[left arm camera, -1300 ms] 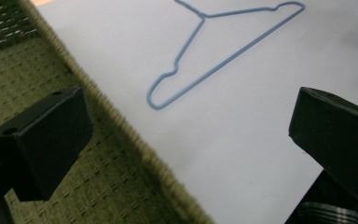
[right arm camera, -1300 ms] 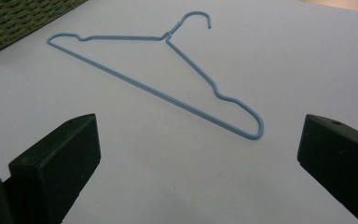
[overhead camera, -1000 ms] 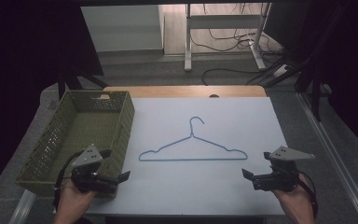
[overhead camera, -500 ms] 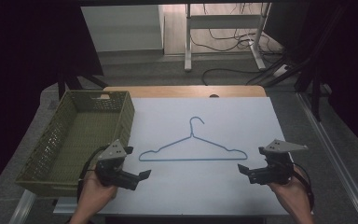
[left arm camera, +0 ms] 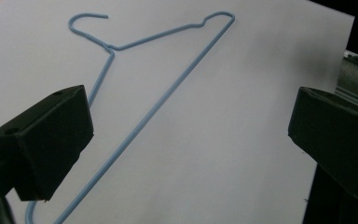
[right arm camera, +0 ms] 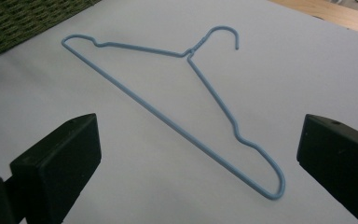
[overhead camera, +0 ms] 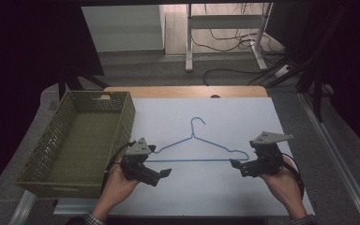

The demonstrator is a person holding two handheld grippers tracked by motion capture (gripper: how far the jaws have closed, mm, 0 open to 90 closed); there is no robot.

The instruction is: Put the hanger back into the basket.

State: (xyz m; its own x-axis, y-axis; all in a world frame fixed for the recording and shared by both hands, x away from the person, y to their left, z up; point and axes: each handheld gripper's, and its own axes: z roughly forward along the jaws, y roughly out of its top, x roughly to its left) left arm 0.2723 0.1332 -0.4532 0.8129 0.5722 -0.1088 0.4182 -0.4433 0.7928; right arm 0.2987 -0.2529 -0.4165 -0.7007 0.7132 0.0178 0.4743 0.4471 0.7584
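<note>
Both hand-held grippers, left and right, have moved in toward the blue hanger since a second ago. Each now sits wide open near one end. Flat on the bench beside the green basket, it looks ready to be picked up.

Thin blue wire hanger lying flat on the white surface, hook at upper left, two black fingers of the left gripper spread wide apart, nothing between them
</note>
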